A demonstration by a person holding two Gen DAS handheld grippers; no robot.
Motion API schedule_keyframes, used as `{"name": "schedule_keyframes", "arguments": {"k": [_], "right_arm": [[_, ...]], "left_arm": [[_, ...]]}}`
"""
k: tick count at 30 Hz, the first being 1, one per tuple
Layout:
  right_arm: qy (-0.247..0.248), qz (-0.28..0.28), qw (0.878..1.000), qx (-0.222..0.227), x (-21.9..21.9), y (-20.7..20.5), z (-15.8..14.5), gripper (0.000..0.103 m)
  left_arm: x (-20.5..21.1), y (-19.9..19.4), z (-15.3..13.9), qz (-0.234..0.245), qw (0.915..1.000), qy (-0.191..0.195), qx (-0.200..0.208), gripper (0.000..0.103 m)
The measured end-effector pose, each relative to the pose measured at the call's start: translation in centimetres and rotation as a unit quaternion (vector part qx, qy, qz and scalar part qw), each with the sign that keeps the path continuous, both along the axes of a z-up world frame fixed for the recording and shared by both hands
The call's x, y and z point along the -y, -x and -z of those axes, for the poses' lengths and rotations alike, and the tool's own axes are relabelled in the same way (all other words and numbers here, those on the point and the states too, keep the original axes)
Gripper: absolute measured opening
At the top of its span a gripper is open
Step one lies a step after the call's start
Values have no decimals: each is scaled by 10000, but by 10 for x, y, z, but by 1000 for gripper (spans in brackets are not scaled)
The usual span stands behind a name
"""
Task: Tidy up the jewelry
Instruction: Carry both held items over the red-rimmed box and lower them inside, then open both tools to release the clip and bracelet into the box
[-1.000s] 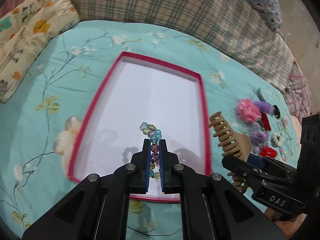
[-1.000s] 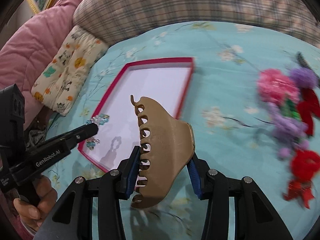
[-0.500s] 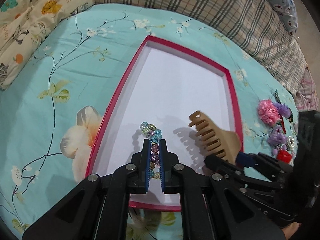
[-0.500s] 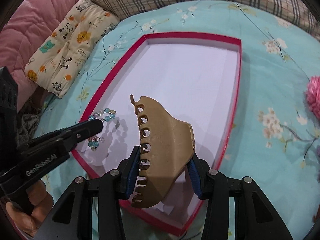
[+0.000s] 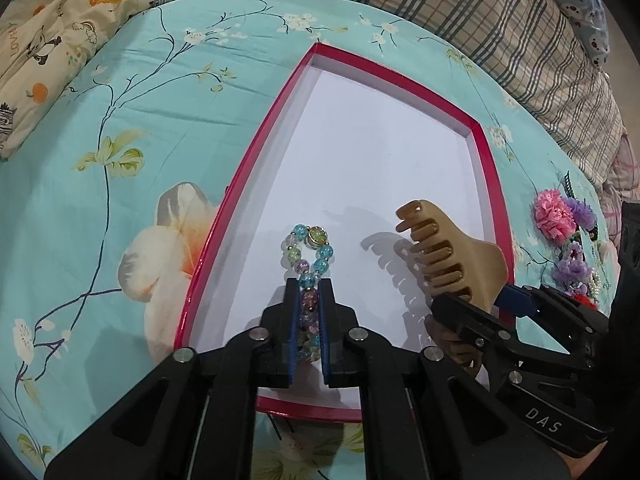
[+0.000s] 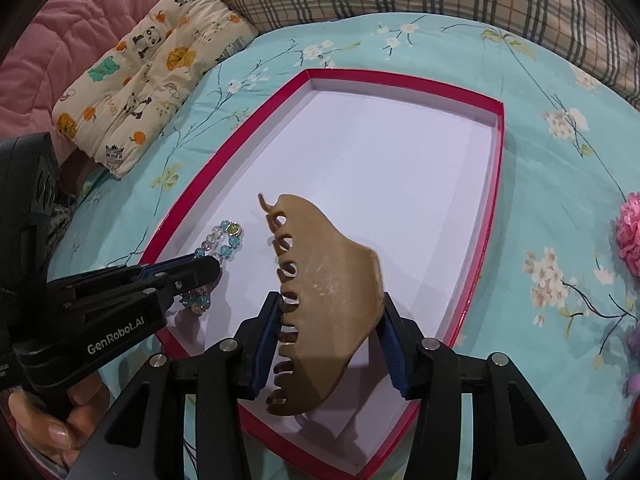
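A shallow red-rimmed box [image 5: 256, 148] with a white floor lies on the teal floral bedspread; it also shows in the right wrist view [image 6: 494, 216]. My left gripper [image 5: 308, 284] is shut on a multicoloured bead bracelet [image 5: 310, 246], held low over the box's near left part; its loop [image 6: 226, 238] pokes past the tips. My right gripper [image 6: 328, 304] is shut on a tan claw hair clip [image 6: 324, 292], held over the box's near right part; the clip shows in the left wrist view [image 5: 448, 256].
A pile of pink, purple and red hair accessories [image 5: 564, 236] lies on the bedspread right of the box, partly seen at the right wrist view's edge [image 6: 630, 232]. A cartoon-print cushion [image 6: 148, 68], a pink quilt [image 6: 60, 28] and a plaid blanket [image 5: 500, 20] border the bed.
Both grippers have moved forward and down over the box. The clip, earlier outside the box's right rim, is now above its floor. The bracelet sits closer to the floor.
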State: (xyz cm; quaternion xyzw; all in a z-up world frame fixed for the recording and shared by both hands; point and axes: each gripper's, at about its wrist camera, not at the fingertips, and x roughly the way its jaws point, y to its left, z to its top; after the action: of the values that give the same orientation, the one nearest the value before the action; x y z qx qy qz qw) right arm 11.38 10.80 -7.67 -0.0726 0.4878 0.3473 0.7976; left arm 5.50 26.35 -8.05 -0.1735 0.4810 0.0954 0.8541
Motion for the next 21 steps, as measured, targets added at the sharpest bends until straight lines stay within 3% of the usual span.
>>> {"name": "schedule_keyframes", "arguments": {"k": [16,21], "right_arm": [[-180,-40,9998,63,9,6,-15,58],[-380,120,9992,70,29,10,-28,59]], "left_arm": [[4,10,-13,18,10000,-29,33,8],[14,13,-29,64,9997,-74,205,29]]}}
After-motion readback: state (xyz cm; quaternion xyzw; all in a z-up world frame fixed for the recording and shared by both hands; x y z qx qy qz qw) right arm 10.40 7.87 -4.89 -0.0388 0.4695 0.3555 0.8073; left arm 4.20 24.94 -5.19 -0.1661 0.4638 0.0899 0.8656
